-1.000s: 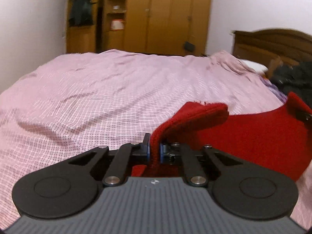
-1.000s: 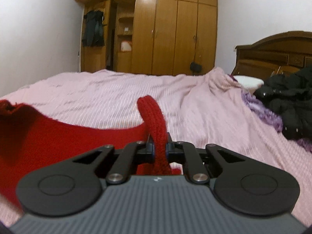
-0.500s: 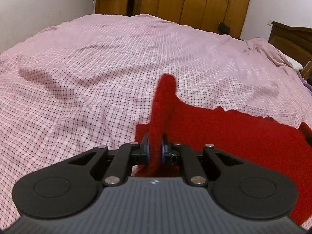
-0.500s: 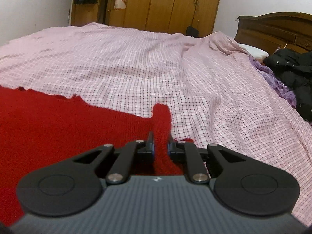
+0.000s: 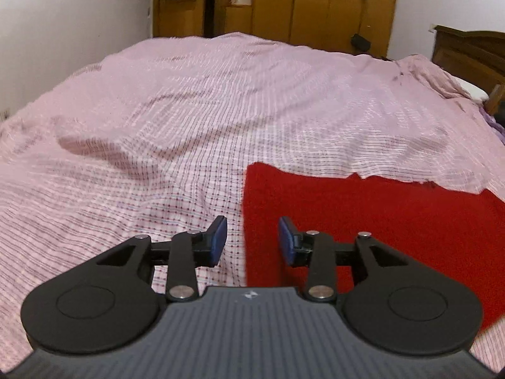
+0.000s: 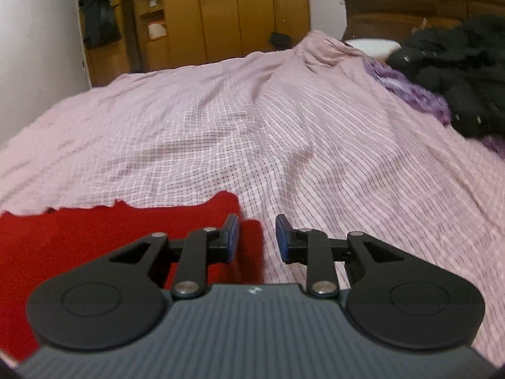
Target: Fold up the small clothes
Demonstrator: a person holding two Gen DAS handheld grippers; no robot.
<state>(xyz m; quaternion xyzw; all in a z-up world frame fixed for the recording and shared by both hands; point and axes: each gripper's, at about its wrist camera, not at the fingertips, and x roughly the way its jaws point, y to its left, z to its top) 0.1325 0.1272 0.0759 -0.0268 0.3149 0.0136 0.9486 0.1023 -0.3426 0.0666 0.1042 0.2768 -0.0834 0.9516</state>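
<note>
A red knitted garment [image 5: 363,208] lies flat on the pink checked bedspread [image 5: 189,120]. In the left wrist view its left edge runs just under my left gripper [image 5: 252,225], whose jaws are opening with nothing pinched between the blue pads. In the right wrist view the same red garment [image 6: 110,237] fills the lower left, its right edge below my right gripper [image 6: 257,224]. Those jaws are opening too and hold nothing.
A black jacket [image 6: 457,66] and a purple fleece [image 6: 410,88] lie at the right by the dark wooden headboard [image 6: 426,3]. Wooden wardrobes [image 5: 315,6] stand beyond the far side of the bed. A white wall [image 5: 63,31] runs along the left.
Both grippers carried the garment's corners down onto the bed, then let go. The red cloth that stood up between each pair of pads now lies flat, and both jaws have parted.
</note>
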